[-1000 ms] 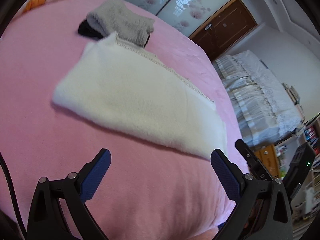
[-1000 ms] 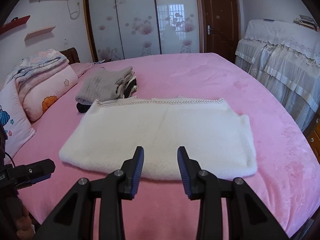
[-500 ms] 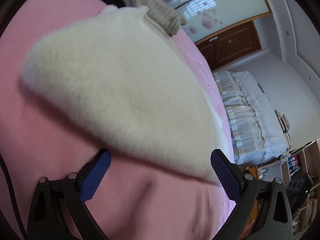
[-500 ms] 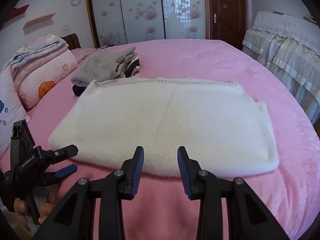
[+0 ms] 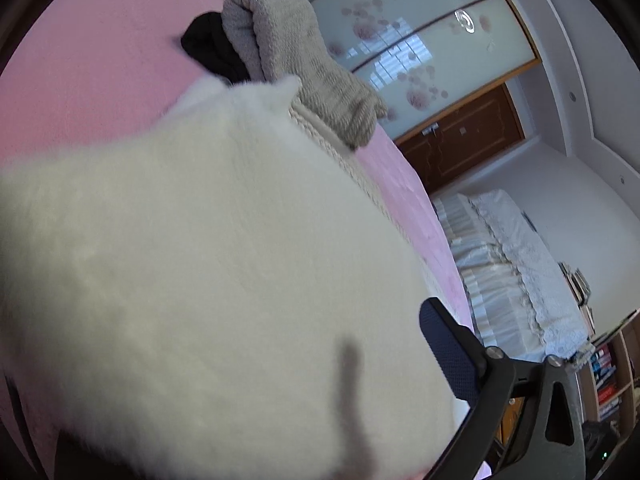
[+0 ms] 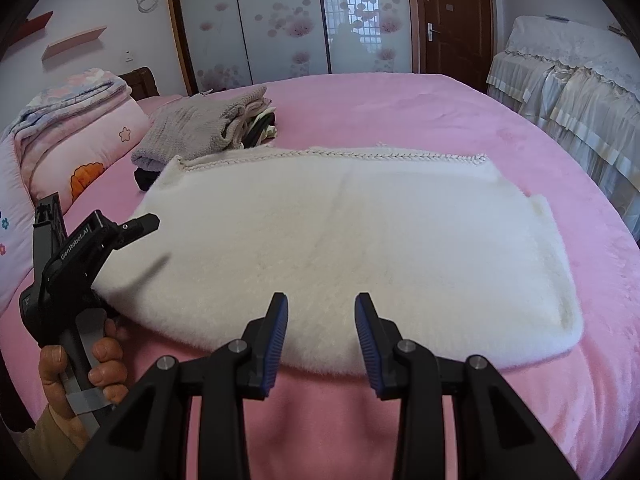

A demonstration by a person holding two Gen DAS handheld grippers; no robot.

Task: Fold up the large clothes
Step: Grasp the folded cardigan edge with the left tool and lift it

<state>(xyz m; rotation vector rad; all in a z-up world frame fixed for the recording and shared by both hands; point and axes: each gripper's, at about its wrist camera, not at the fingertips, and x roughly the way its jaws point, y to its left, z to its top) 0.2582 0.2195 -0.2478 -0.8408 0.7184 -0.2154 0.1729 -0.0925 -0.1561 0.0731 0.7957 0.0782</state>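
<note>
Left wrist view hides one finger of the left gripper (image 6: 136,226) behind the white garment (image 6: 352,248), jaws wide; the right gripper (image 6: 321,322) hovers, jaws narrowly parted, empty.

A: Support surface?
B: Bed (image 6: 420,112) with a pink plush cover, wide and rounded.
A: What's directly on it?
B: White fluffy garment (image 6: 340,248) spread flat near the front edge, braided trim along its far side. Behind its left corner, a folded grey knit (image 6: 192,132) on top of a stack, dark item underneath touching the cover. Far left, pink quilt bundle (image 6: 76,128) with flower print.
A: Gaps?
B: Grey stack just touches the white corner; quilt sits apart.
</note>
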